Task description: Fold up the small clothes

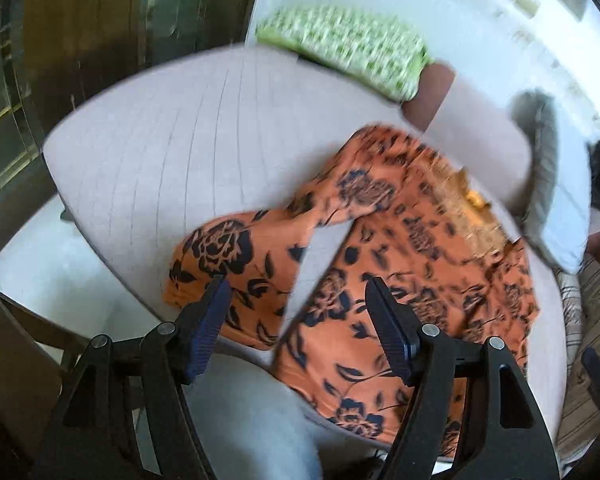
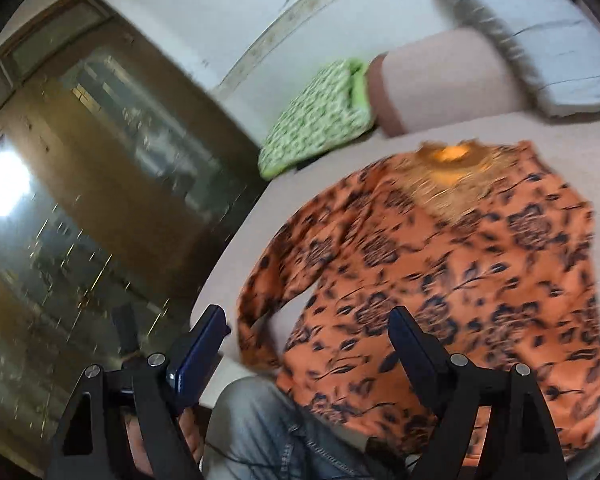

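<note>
Orange floral top lies spread flat on the pale bed, neckline toward the pillows, hem at the near edge, one sleeve angled toward the left edge. Left gripper and right gripper both tilt down above the hem, jaws apart, nothing between them. Bare mattress lies beyond the sleeve; a green cushion sits at the far corner.

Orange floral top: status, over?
Left tool open, right tool open, both empty. Orange floral top spread on sofa, unfolded. Nothing obstructing.
</note>
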Motion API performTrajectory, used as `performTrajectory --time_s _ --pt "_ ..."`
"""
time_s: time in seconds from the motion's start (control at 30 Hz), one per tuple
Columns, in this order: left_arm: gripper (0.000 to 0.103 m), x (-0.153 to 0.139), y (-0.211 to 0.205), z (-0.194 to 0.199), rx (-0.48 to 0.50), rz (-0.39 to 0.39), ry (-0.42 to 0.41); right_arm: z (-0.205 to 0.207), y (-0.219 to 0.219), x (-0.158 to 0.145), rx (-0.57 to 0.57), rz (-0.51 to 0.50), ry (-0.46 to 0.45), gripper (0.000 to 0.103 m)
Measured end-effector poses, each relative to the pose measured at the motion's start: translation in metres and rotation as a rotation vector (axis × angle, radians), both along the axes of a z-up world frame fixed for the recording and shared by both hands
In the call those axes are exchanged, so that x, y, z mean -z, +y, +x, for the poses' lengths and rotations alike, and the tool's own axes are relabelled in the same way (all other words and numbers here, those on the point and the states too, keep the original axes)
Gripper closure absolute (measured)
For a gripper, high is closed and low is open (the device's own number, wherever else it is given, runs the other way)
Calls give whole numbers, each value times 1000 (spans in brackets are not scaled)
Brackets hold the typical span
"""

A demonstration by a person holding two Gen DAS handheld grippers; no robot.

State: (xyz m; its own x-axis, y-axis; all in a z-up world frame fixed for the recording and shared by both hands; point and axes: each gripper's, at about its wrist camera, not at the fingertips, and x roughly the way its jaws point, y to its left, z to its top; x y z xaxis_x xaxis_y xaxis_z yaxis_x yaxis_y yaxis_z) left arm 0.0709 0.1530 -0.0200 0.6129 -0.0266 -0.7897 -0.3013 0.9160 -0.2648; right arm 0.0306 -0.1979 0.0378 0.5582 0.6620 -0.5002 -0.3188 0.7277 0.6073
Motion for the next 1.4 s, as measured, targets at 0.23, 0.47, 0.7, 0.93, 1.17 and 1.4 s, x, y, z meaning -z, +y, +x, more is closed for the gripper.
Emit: performTrajectory --time_s 0.23,0.47,0.7,0.93,1.17,1.4 --pt "80 38 14 44 -31 -15 73 20 54 17 -142 -17 98 27" --pt "100 19 20 18 62 -173 -33 60 102 17 -171 -99 150 54" --pt "99 -6 -23 9 242 -232 -60 103 154 48 -271 -65 283 54" --pt "99 -8 -76 1 443 -289 -41 111 151 81 -306 -82 385 80" --pt "96 -32 -101 -16 670 -480 -91 92 58 65 -183 -54 358 99" --pt "65 3 -92 23 528 -478 35 76 -60 106 17 -75 382 99"
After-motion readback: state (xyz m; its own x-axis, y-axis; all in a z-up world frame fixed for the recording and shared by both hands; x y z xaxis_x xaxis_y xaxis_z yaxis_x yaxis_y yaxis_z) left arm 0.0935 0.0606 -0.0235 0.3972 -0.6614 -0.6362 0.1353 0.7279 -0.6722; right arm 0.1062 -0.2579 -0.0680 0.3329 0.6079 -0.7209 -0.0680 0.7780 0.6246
